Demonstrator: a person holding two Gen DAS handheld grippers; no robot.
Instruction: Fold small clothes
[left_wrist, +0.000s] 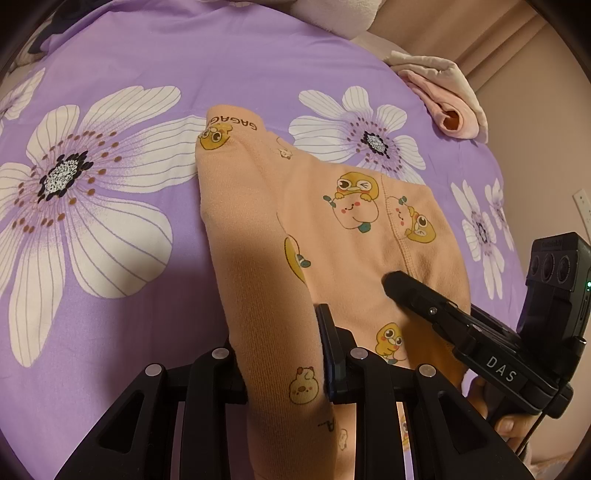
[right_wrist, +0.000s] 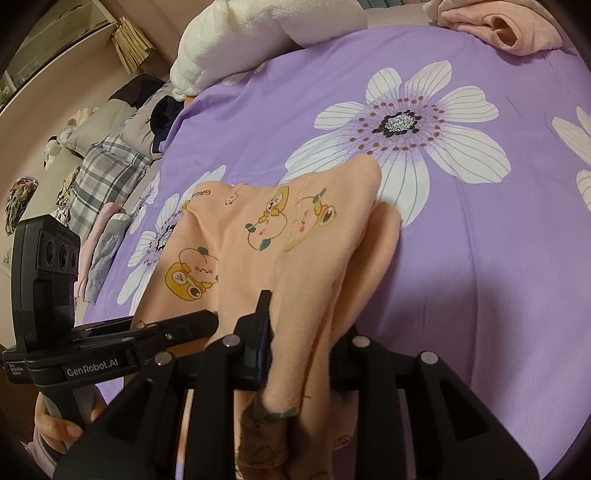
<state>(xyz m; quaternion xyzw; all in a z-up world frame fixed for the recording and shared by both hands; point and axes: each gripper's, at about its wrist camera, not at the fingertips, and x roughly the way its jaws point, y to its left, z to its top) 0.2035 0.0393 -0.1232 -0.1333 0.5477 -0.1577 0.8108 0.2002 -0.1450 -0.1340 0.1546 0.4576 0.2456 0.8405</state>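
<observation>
Peach cartoon-print garment (left_wrist: 332, 221): mid-frame on purple floral sheet (left_wrist: 110, 295); near edge clamped by left gripper (left_wrist: 284, 354) and right gripper (right_wrist: 299, 354).

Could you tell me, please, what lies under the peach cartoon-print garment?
The purple floral bedsheet shows all round the peach garment. Whatever lies directly beneath the cloth is covered.

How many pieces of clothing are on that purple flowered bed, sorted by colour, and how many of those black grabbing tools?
Orange cartoon-print garment: 1
Pink clothing bundle: 1
Black grabbing tools: 2, the left gripper and the right gripper, both pinching the orange garment
Total: 4
</observation>
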